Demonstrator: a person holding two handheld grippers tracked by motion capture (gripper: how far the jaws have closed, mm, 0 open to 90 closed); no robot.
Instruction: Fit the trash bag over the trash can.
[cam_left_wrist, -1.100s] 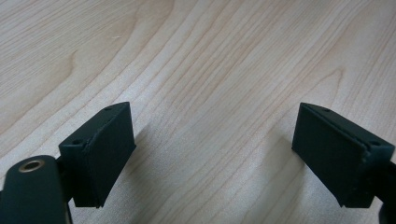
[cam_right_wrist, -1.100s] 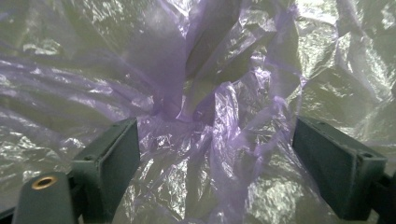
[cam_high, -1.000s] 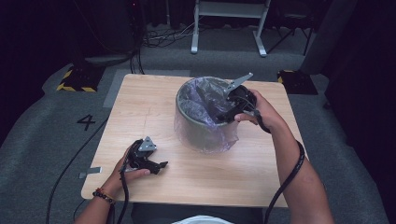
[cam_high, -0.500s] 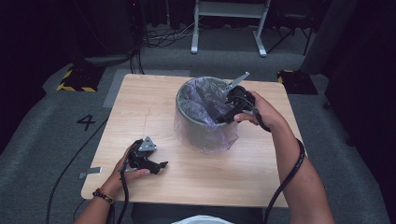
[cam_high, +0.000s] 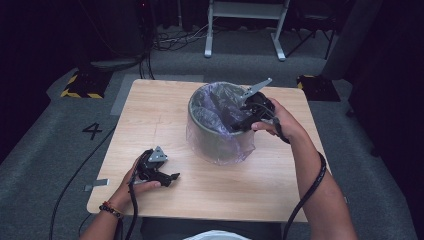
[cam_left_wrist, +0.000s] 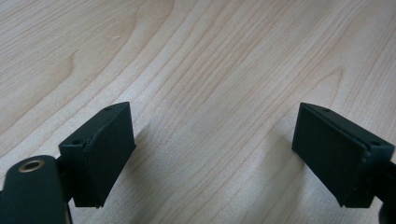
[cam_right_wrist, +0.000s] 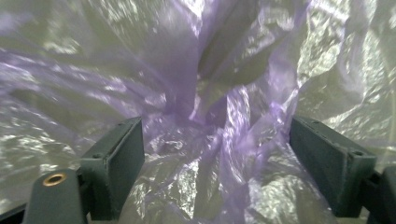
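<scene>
A grey round bin (cam_high: 212, 145) stands mid-table, lined with a thin purple plastic bag (cam_high: 220, 102) that folds over its rim. My right gripper (cam_high: 239, 124) reaches over the bin's right rim into the bag. In the right gripper view its jaws stand wide apart, with crumpled purple bag film (cam_right_wrist: 210, 116) bunched between them and the pads (cam_right_wrist: 123, 158) not pressing on it. My left gripper (cam_high: 170, 177) rests low on the wooden table (cam_high: 150, 115) near the front left, apart from the bin. It is open over bare wood (cam_left_wrist: 212, 144).
The table's front edge (cam_high: 200, 212) lies close to the left hand. Each gripper trails a black cable (cam_high: 310, 185) off the table's front. On the floor behind are a white metal stand (cam_high: 245, 30) and yellow-black striped blocks (cam_high: 80, 85).
</scene>
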